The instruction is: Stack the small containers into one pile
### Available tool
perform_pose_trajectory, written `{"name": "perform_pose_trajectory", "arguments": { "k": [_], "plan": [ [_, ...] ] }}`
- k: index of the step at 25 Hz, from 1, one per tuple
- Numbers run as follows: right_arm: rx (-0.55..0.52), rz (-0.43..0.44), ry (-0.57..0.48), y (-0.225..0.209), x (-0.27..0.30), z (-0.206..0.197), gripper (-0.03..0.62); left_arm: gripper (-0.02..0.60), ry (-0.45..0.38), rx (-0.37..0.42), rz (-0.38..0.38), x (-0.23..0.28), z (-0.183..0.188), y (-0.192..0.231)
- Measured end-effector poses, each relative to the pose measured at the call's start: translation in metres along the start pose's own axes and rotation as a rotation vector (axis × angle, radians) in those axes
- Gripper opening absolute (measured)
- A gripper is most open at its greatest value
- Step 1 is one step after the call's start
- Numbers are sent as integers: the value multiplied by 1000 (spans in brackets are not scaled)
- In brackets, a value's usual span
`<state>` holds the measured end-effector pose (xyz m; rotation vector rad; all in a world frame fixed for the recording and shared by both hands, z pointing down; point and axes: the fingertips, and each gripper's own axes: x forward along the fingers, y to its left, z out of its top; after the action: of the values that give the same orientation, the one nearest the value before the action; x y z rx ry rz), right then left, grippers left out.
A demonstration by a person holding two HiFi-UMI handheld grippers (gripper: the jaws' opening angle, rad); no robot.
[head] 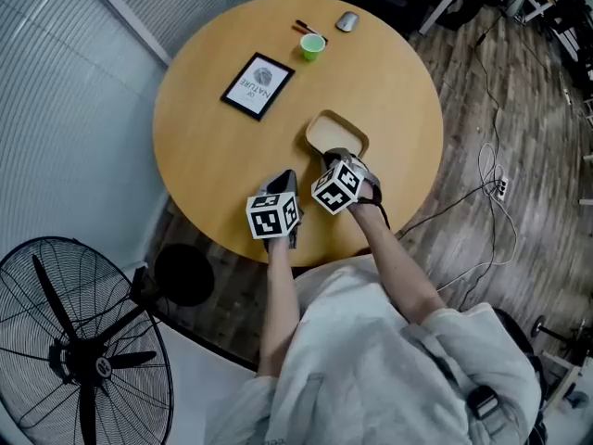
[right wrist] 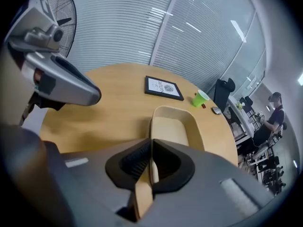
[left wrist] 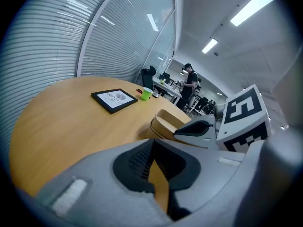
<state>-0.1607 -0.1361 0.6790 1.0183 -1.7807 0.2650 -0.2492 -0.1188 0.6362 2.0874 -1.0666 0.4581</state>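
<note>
Right gripper clamped on the near rim of a tan container, round wooden table, left gripper closed on nothing, just beside the container's left.

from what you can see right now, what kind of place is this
Probably an open-plan office: glass partitions with blinds stand beside the round wooden table, strip lights run along the ceiling, and beyond are desks and office chairs, where a person stands.
</note>
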Motion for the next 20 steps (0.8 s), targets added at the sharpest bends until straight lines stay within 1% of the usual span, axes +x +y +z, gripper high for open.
{"name": "perform_pose_trajectory", "arguments": {
  "k": [8,11,13,14,15,20],
  "plan": [
    [55,-34,-4,5,-3,1,26,5,-1,-9,0,-15,-9,13],
    [77,-39,-16,5,-9,0,35,5,4,-17,-18,-14,-18,6],
    [97,-40,-28,5,-14,-2,58,5,10,-16,-32,-12,-24,0],
    [112,-41,-38,5,-18,-2,51,5,13,-13,-36,-11,-26,-3],
    [131,-38,-52,4,-22,-3,40,5,16,-9,-37,-10,-27,-5],
    [238,27,-120,4,-48,-13,41,5,3,1,-8,-7,-27,-19]
  ]
}}
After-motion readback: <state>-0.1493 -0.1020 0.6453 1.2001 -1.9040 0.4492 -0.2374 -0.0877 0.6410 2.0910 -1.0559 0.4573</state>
